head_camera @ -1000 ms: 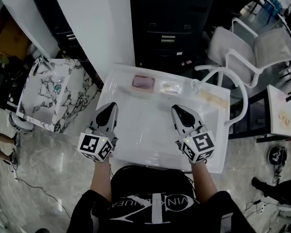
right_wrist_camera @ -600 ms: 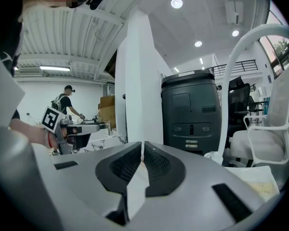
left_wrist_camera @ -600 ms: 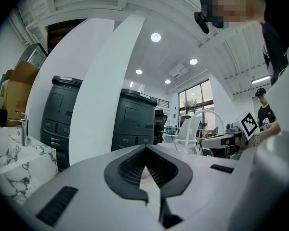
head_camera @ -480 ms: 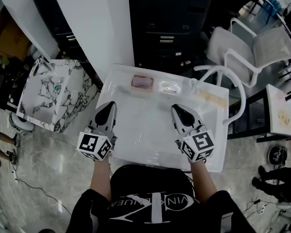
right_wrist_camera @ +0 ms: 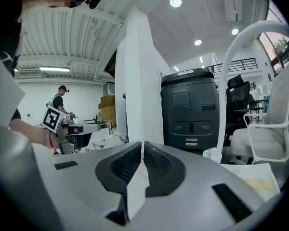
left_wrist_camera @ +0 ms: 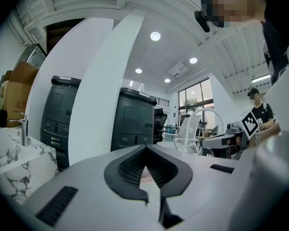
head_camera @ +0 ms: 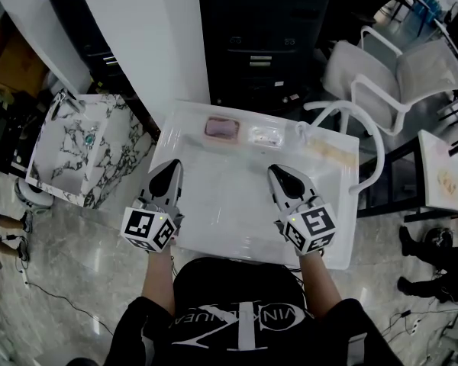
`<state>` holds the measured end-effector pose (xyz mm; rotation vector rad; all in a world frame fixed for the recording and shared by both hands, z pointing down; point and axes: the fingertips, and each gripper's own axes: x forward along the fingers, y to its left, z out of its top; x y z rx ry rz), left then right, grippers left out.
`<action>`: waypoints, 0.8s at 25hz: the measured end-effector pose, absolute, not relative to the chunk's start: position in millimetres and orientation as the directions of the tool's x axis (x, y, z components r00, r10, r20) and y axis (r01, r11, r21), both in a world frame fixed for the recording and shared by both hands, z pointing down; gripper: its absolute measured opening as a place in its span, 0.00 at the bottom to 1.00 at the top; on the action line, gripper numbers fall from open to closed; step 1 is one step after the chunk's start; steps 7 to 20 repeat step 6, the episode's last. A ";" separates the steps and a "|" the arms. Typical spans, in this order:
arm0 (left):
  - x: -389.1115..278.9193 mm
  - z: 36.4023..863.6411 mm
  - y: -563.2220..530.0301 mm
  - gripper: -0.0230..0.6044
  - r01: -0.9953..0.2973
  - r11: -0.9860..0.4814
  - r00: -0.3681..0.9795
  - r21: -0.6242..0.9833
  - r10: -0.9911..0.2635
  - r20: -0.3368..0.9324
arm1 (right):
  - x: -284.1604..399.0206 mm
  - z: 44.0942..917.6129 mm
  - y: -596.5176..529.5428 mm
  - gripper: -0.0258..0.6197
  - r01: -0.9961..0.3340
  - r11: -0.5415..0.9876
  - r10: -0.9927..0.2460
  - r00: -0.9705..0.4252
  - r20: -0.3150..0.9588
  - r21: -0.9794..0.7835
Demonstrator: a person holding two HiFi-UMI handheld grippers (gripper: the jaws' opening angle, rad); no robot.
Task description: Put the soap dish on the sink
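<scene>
While the left gripper (head_camera: 171, 169) and the right gripper (head_camera: 278, 174) are hovering clenched and empty over the near half of the white sink (head_camera: 227, 198), the pink soap dish (head_camera: 220, 128) is resting on the sink's far ledge, left of centre. It is probably handling as light, rigid, slippery plastic, so gripping across its short width at the rim is advisable. Just to its right a clear tray (head_camera: 265, 135) is lying, holding something pale, too small to identify. Whether the pink dish is carrying soap cannot be determined.
</scene>
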<state>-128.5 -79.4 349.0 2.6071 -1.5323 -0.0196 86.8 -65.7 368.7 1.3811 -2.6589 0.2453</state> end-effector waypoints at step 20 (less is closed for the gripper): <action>-126.5 350.2 -80.7 0.06 -0.870 -0.480 0.487 0.109 -0.872 0.048 | 89.4 372.9 -65.7 0.09 -0.822 0.563 -0.798 -0.568 0.200 -0.091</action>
